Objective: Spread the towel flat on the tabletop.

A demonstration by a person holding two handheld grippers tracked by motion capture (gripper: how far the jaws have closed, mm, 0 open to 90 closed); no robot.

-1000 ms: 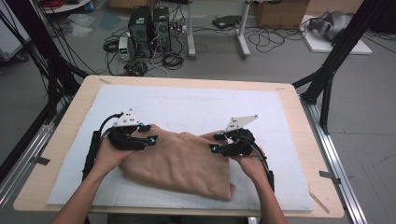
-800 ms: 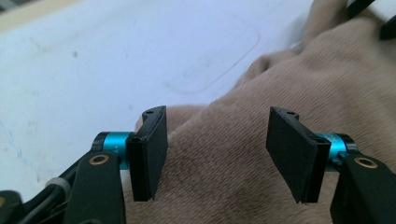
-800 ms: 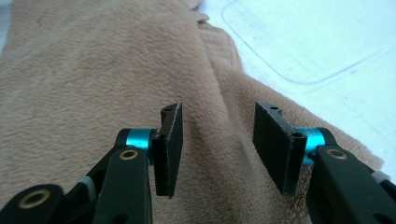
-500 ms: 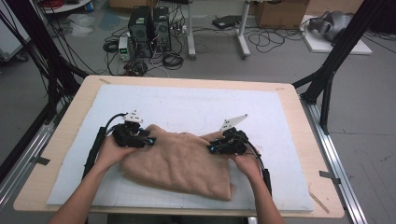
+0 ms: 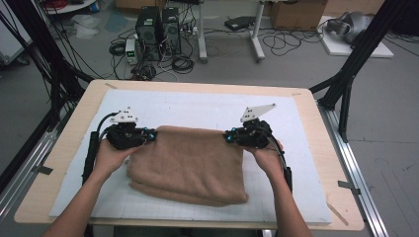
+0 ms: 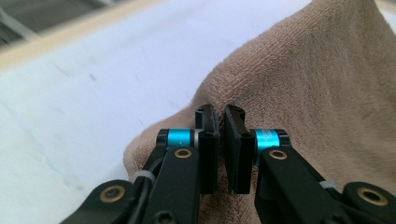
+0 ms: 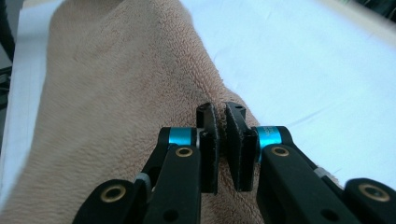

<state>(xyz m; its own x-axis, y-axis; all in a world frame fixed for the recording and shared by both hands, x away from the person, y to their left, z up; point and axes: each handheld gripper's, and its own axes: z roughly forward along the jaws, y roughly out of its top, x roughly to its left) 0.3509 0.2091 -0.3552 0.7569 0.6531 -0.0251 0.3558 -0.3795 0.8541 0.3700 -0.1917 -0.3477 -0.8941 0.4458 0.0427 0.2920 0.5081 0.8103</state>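
Left gripper (image 5: 148, 136): jaws just closed, pinched tight on the far left corner of the tan towel (image 5: 190, 165). Towel folded, lying mid-mat on the white mat (image 5: 197, 106), nearer the table's near edge. Right gripper (image 5: 231, 137): jaws likewise just closed, clamped on the far right corner. Best to lift both corners evenly, keep the far edge taut between the grips, avoid dragging the lower layers askew.
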